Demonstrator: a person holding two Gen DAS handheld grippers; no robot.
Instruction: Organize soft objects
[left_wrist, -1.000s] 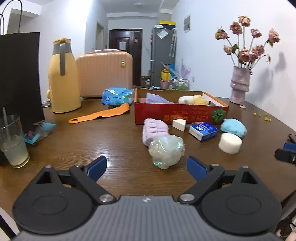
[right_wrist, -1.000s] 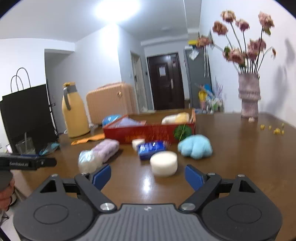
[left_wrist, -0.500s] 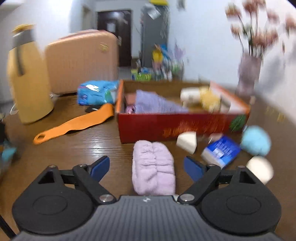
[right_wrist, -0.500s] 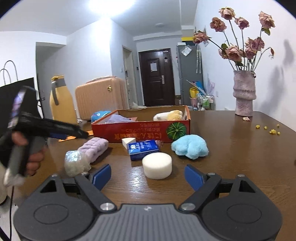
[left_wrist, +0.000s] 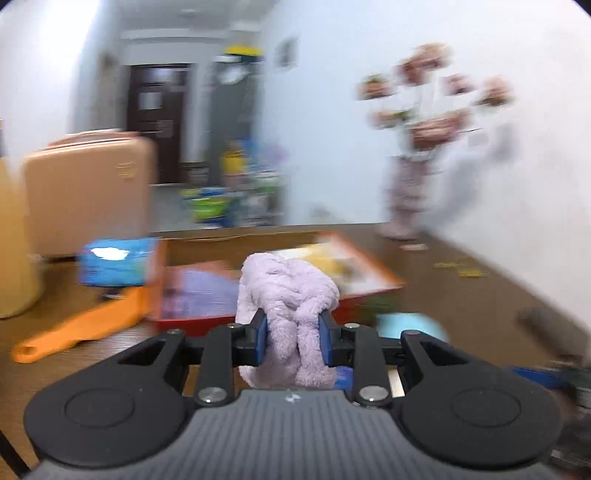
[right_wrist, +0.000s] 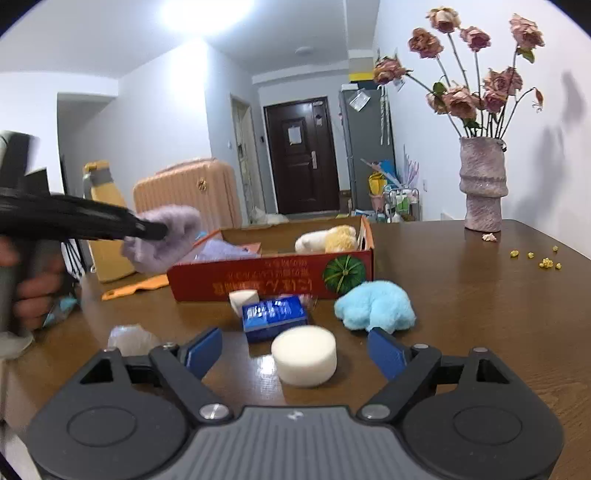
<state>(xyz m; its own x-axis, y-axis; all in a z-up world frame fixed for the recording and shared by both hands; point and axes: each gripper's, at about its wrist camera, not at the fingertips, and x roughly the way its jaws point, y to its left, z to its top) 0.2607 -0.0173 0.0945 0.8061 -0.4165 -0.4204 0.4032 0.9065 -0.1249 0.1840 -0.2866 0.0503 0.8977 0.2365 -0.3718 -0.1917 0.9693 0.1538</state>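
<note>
My left gripper (left_wrist: 291, 338) is shut on a fluffy purple cloth (left_wrist: 288, 295) and holds it in the air in front of the red box (left_wrist: 354, 295). The right wrist view shows that cloth (right_wrist: 162, 236) lifted left of the box (right_wrist: 273, 277). My right gripper (right_wrist: 295, 350) is open, its jaws on either side of a white round sponge (right_wrist: 304, 354) on the table. A blue fluffy toy (right_wrist: 375, 304), a blue packet (right_wrist: 275, 317), a white wedge sponge (right_wrist: 242, 297) and a crinkled plastic ball (right_wrist: 129, 338) lie in front of the box.
A vase of dried roses (right_wrist: 482, 184) stands at the back right. A yellow flask (right_wrist: 107, 221), a peach suitcase (right_wrist: 188, 195) and an orange strap (right_wrist: 136, 288) are to the left. The box holds a purple cloth (right_wrist: 225, 249) and yellow-white soft items (right_wrist: 328, 238).
My left gripper has closed on the purple cloth and lifted it off the table toward the box. My right gripper has moved in around the white sponge.
</note>
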